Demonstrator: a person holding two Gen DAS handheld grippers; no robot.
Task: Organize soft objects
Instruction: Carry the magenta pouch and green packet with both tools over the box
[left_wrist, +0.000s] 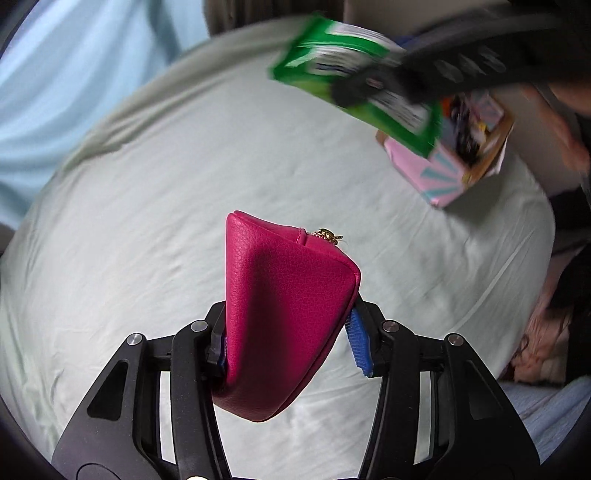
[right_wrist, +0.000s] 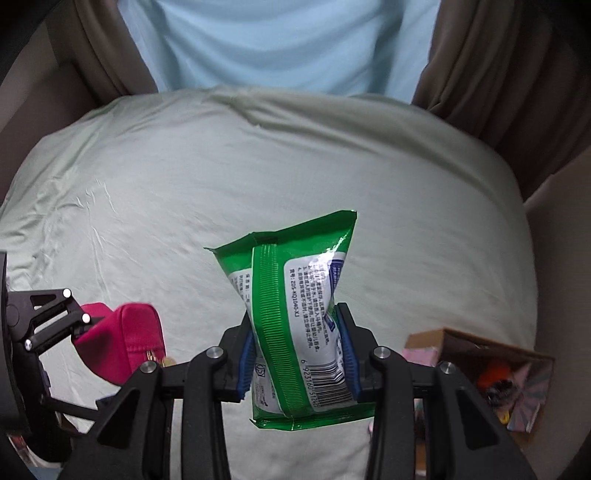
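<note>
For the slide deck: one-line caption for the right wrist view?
Right gripper clamps a green wipes pack above the pale bedsheet; left gripper holds a magenta pouch.

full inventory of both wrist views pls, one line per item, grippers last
magenta faux-leather zip pouch: 1, magenta with gold zipper pull, held between the left gripper's fingers above the bed
green plastic wipes pack: 1, green and white with barcode, clamped in the right gripper
open pink patterned cardboard box: 1, pink and teal outside, brown inside, on the bed's right side with small items in it
pale green bedsheet: 1, pale green, covers the bed
light blue curtain: 1, light blue, behind the bed
brown drapes: 2, brown, either side of the curtain
left gripper: 1, black with blue pads
right gripper: 1, black with blue pads
</note>
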